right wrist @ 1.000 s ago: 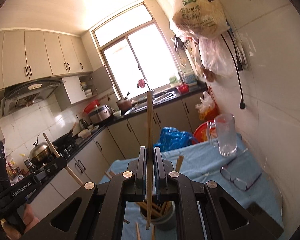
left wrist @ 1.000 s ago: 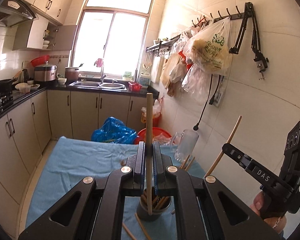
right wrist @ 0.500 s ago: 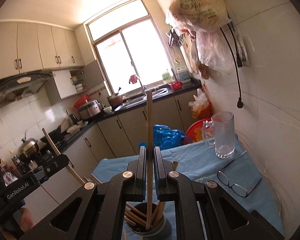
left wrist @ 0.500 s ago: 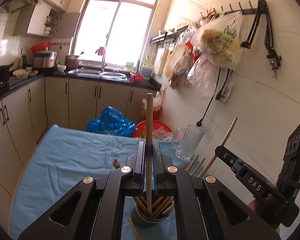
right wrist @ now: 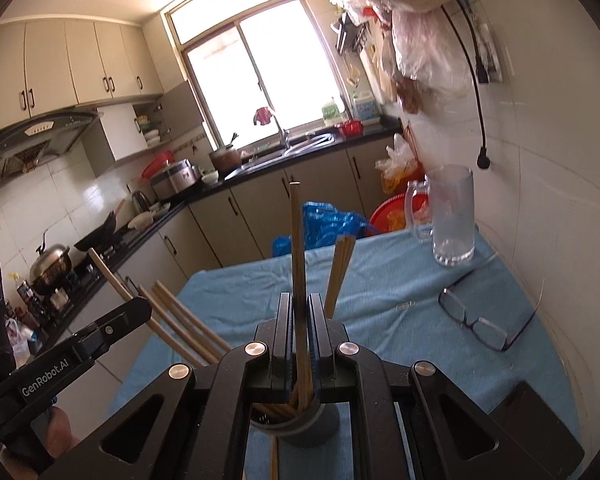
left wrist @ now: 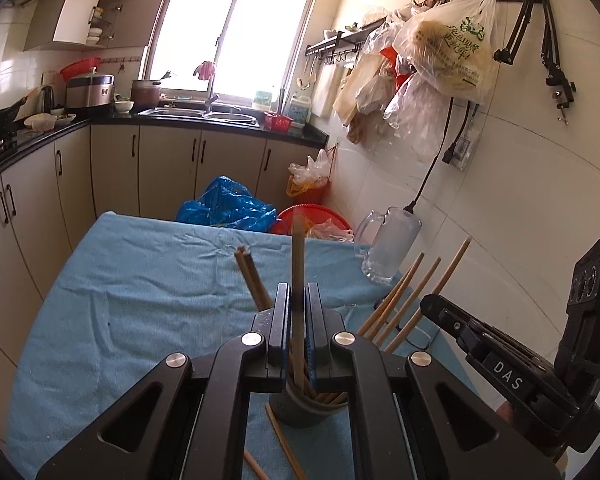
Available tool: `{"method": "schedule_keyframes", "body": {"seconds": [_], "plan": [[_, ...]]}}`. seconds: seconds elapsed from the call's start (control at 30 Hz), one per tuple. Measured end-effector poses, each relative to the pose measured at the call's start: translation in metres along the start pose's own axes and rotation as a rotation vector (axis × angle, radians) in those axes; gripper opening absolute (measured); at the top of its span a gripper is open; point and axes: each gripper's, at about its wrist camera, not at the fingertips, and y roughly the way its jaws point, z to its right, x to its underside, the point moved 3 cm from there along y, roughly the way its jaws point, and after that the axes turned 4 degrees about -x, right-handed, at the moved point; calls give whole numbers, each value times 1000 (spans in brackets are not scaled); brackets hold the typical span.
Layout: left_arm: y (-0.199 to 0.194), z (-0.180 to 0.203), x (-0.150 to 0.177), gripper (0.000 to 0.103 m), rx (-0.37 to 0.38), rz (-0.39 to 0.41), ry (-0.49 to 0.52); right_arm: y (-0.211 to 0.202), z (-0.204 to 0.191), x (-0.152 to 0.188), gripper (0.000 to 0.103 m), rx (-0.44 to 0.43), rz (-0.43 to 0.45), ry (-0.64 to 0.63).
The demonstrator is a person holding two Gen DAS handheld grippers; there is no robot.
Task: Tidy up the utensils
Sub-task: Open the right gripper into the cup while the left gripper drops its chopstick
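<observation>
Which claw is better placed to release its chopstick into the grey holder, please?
Probably right: the right claw is shut on a chopstick whose lower end already sits among those in the holder. The left claw holds its own nearer the rim.

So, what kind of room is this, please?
A home kitchen, most likely: a double sink under the window, a range hood above a kettle, and cabinets under a dark counter.

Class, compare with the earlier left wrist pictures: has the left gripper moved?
Yes. The left gripper, shut on a chopstick, has come down toward the grey holder; the window sits higher in view.
</observation>
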Motion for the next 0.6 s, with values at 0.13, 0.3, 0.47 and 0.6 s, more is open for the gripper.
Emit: {"method": "schedule_keyframes", "body": {"seconds": [0.13,0.3,0.47,0.6], "plan": [[-6,-2,3,10,5,1,-1,-8,1,3,21,-10,-2,-1],[-29,-7,7,43,-6,49,-13,-45,0,-1,49,0,86,-20],[-55,-20,34,62,-44,90,-13,-77,-1,15,84,59,138,-95],[-60,-34,74,66,-130,54,28,-85,6,57,89,101,72,-150]]}}
